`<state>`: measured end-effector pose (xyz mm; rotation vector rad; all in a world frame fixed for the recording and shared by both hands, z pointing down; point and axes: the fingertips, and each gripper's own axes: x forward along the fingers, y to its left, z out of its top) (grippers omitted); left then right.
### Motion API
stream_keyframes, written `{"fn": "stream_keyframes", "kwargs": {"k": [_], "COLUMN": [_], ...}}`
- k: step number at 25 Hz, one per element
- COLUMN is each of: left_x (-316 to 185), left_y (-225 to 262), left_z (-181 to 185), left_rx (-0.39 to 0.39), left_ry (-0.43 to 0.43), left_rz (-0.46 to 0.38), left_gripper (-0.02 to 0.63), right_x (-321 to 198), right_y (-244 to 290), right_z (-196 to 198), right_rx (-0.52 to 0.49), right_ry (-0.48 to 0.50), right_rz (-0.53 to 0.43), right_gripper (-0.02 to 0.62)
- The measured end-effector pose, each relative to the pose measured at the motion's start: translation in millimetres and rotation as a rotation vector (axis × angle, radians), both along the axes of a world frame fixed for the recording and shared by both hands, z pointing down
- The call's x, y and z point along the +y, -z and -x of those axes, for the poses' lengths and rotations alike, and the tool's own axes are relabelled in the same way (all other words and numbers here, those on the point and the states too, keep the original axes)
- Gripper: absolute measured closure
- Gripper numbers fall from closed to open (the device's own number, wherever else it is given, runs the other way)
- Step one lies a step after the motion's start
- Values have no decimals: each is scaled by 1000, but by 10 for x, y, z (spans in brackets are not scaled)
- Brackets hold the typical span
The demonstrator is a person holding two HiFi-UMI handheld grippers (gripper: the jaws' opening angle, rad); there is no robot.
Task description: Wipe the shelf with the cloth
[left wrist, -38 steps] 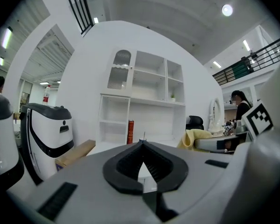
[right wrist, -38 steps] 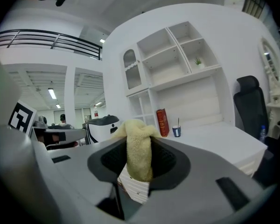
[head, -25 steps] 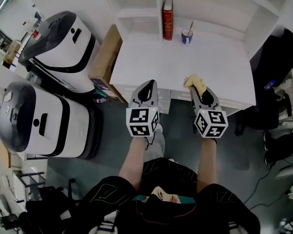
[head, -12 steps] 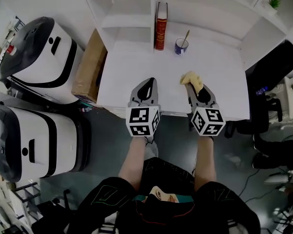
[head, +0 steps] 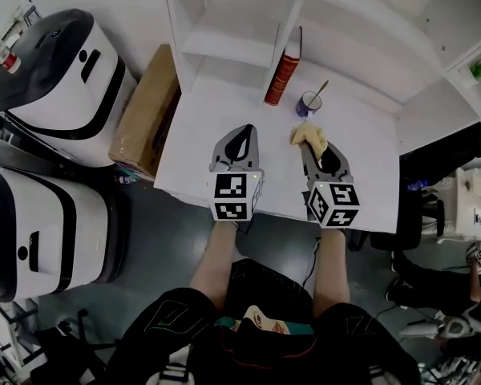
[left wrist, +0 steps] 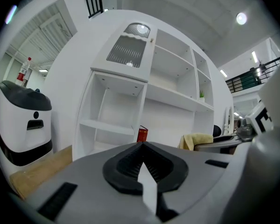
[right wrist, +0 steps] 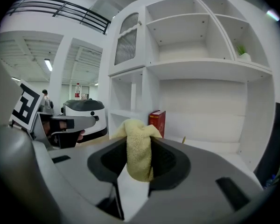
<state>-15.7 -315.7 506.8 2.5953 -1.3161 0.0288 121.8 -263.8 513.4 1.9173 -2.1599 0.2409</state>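
My right gripper (head: 311, 144) (right wrist: 139, 161) is shut on a yellow cloth (head: 311, 135) (right wrist: 138, 149), bunched up between its jaws and held over the white desk surface (head: 224, 111), just short of the blue cup. To its left, my left gripper (head: 237, 139) (left wrist: 141, 158) is shut with nothing in it, also over the desk. The white shelf unit (head: 232, 22) (right wrist: 196, 69) (left wrist: 116, 106) rises at the back of the desk, its compartments open toward me.
A red book (head: 282, 77) (right wrist: 156, 121) (left wrist: 142, 134) stands against a shelf divider. A blue cup (head: 309, 103) with a spoon sits beside it. Two large white-and-black machines (head: 60, 66) and a cardboard box (head: 144, 111) stand left of the desk. A black chair (head: 445, 147) is at right.
Both grippers have moved forward over the desk toward the shelf unit. The cloth stays held in the right gripper and now lies close to the blue cup.
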Motion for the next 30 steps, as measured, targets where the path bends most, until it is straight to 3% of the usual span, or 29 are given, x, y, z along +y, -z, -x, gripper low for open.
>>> {"fn": "stream_keyframes", "kwargs": {"k": [11, 19, 30], "left_x": [-355, -573, -761], "left_y": [218, 912, 1852], "left_z": [-493, -671, -776], "left_rx": [3, -23, 30], "left_ry": [-51, 8, 37], "left_rz": [-52, -179, -321], "left_gripper": [607, 607, 607], "right_x": [-312, -741, -1040], "right_y": [180, 906, 1880], "right_z": [-583, -817, -825], "right_rx": [-12, -72, -95], "right_ry": [-79, 11, 154], "right_rz": [-32, -196, -408], "right_gripper": [471, 471, 471]}}
